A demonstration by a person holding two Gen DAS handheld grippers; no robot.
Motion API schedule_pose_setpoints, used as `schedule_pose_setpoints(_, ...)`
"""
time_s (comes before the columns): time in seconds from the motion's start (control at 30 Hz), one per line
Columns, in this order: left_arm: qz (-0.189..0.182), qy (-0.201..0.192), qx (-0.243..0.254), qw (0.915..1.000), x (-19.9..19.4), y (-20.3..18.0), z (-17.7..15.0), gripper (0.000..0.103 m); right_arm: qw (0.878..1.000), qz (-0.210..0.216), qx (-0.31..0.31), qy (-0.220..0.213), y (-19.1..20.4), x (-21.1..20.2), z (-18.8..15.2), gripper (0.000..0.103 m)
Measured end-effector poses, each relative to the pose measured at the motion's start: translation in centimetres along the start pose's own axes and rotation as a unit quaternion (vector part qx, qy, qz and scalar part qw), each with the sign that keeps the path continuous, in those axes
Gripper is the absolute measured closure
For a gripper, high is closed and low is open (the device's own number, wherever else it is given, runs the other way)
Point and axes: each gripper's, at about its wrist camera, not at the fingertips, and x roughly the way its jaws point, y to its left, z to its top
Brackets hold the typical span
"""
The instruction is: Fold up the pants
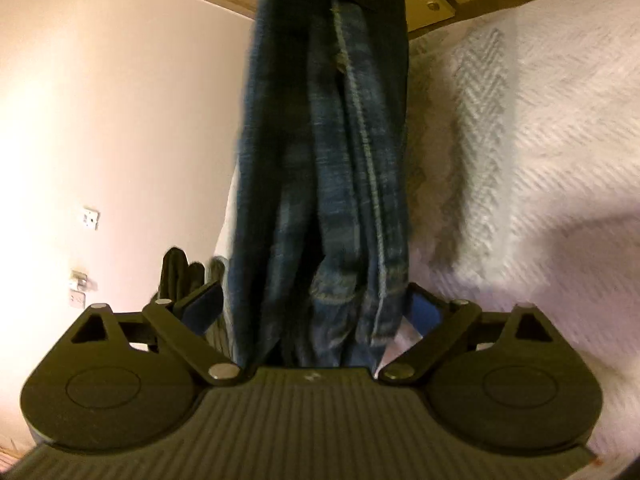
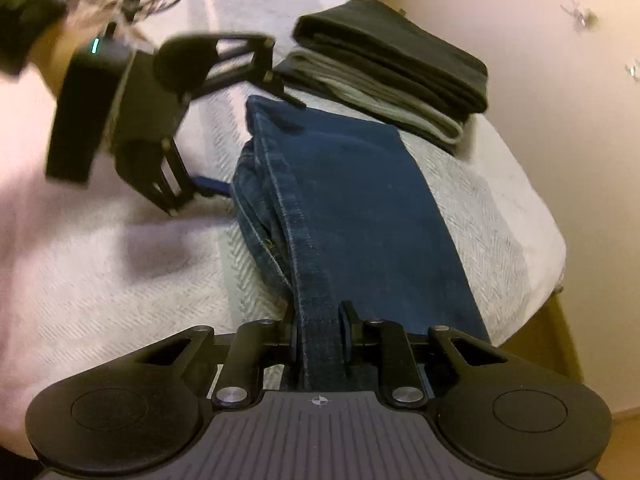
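Left wrist view
- Left hand-held gripper point(image 1: 316, 304): jaws spread wide; the blue pads stand on either side of the cloth, and no pad can be seen pressing on it.
- Jeans point(image 1: 324, 168): a bunched blue denim length runs from between the open jaws up to the top of the view, seams and a hem showing, blurred.
- Bed point(image 1: 520, 140): white herringbone cover to the right of the jeans.
- Wall point(image 1: 100, 100): pale, on the left, with a socket point(image 1: 91, 218) on it.

Right wrist view
- Right hand-held gripper point(image 2: 320, 332): jaws drawn close together, clamped on a folded edge of the jeans point(image 2: 352, 200) at the near end.
- Jeans position: lying lengthwise on the bed point(image 2: 120, 280), folded into a long strip that runs away from the gripper.
- Left hand-held gripper point(image 2: 240, 128): at the far end of the jeans on their left side, fingers apart, blurred.
- Folded clothes point(image 2: 392, 68): a black and grey stack just beyond the jeans, near the bed's right edge.
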Motion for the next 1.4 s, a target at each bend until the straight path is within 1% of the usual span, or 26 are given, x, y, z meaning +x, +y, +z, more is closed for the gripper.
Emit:
schedule_pose_setpoints(0.03,-0.011,0.004,0.002,0.9999,0.4,0.1,0.2,0.038,1.0,0.006,0.009,0.001,-0.3,-0.5,-0.1,0.087)
schedule_pose_setpoints(0.13,-0.046,0.014,-0.023,0.9986,0.6,1.9,0.7,0.054,1.0,0.016,0.027,0.003,-1.0,-0.5,-0.2,0.086)
schedule_pose_setpoints(0.2,-0.071,0.015,-0.036,0.9967,0.0,3.6,0.9,0.059,1.0,0.006,0.008,0.001,-0.3,-0.5,-0.6,0.085)
schedule_pose_setpoints(0.23,-0.083,0.013,-0.04,0.9957,-0.2,4.5,1.0,0.06,1.0,0.0,-0.001,0.002,0.2,-0.5,-0.8,0.075)
schedule_pose_setpoints(0.27,-0.097,0.013,-0.042,0.9943,-0.5,5.4,1.2,0.06,1.0,-0.014,-0.013,0.004,0.9,-0.5,-1.0,0.057)
schedule_pose_setpoints(0.3,-0.117,0.014,-0.047,0.992,-0.7,6.5,1.5,0.06,0.999,-0.04,-0.028,0.003,1.8,-0.6,-1.3,0.044)
schedule_pose_setpoints(0.33,-0.131,0.013,-0.054,0.9899,-0.8,7.4,1.7,0.061,0.997,-0.068,-0.042,-0.003,2.9,-0.7,-1.5,0.026)
schedule_pose_setpoints(0.37,-0.139,0.011,-0.056,0.9886,-0.9,8.1,1.8,0.061,0.994,-0.091,-0.059,-0.013,4.0,-0.8,-1.8,0.022)
schedule_pose_setpoints(0.43,-0.158,0.012,-0.068,0.985,-0.7,9.6,2.1,0.062,0.99,-0.112,-0.086,-0.029,6.0,-0.6,-2.1,0.018)
schedule_pose_setpoints(0.5,-0.173,0.016,-0.081,0.9814,0.1,10.9,2.2,0.062,0.986,-0.13,-0.098,-0.027,7.5,0.8,-2.2,0.016)
schedule_pose_setpoints(0.57,-0.186,0.02,-0.095,0.9778,-0.7,11.2,2.2,0.062,0.982,-0.152,-0.115,-0.008,8.2,3.3,-2.4,0.016)
schedule_pose_setpoints(0.6,-0.193,0.023,-0.104,0.9754,-0.6,11.5,2.2,0.063,0.976,-0.177,-0.13,0.002,8.4,4.6,-2.7,0.016)
schedule_pose_setpoints(0.63,-0.199,0.026,-0.108,0.9737,-0.5,11.6,2.2,0.063,0.971,-0.191,-0.141,0.013,8.3,5.4,-3.1,0.028)
schedule_pose_setpoints(0.67,-0.205,0.028,-0.112,0.9718,-0.4,11.7,2.2,0.064,0.969,-0.196,-0.146,0.029,8.0,6.0,-3.4,0.062)
schedule_pose_setpoints(0.7,-0.213,0.03,-0.117,0.9696,-0.8,11.8,2.3,0.064,0.966,-0.202,-0.154,0.039,7.5,6.0,-3.8,0.068)
schedule_pose_setpoints(0.77,-0.232,0.034,-0.143,0.9615,-1.6,12.6,2.7,0.065,0.966,-0.185,-0.173,0.045,6.3,4.1,-3.8,0.079)
schedule_pose_setpoints(0.87,-0.256,0.041,-0.209,0.9429,-4.5,15.5,2.8,0.066,0.972,-0.135,-0.183,0.061,3.2,-1.7,-1.4,0.083)
schedule_pose_setpoints(0.9,-0.263,0.045,-0.234,0.9348,-5.6,16.9,2.6,0.067,0.973,-0.113,-0.192,0.065,2.3,-3.7,-0.3,0.083)
schedule_pose_setpoints(1.0,-0.282,0.061,-0.289,0.9131,-8.0,20.7,1.5,0.068,0.969,-0.036,-0.234,0.071,-0.4,-8.6,3.9,0.084)
schedule_pose_setpoints(1.03,-0.279,0.068,-0.304,0.9084,-8.9,22.5,1.0,0.068,0.967,-0.016,-0.246,0.07,-1.3,-9.7,5.5,0.084)
schedule_pose_setpoints(1.1,-0.26,0.085,-0.329,0.9039,-10.2,25.9,-0.3,0.068,0.96,0.011,-0.274,0.061,-3.1,-11.3,9.0,0.085)
schedule_pose_setpoints(1.13,-0.245,0.094,-0.338,0.9038,-10.6,27.4,-0.9,0.068,0.955,0.015,-0.291,0.051,-4.0,-11.7,10.9,0.085)
schedule_pose_setpoints(1.2,-0.199,0.115,-0.346,0.9099,-11.1,30.8,-2.2,0.068,0.945,0.014,-0.325,0.019,-5.6,-12.7,14.6,0.085)
schedule_pose_setpoints(1.3,-0.103,0.152,-0.342,0.9216,-10.1,36.5,-4.3,0.068,0.927,-0.022,-0.37,-0.054,-8.9,-13.1,20.7,0.085)
schedule_pose_setpoints(1.37,-0.025,0.183,-0.325,0.9276,-8.2,39.3,-5.7,0.068,0.911,-0.052,-0.395,-0.111,-11.6,-12.3,24.5,0.085)
schedule_pose_setpoints(1.4,0.018,0.2,-0.311,0.9288,-6.7,40.1,-6.6,0.068,0.902,-0.065,-0.404,-0.137,-12.7,-11.4,26.1,0.085)
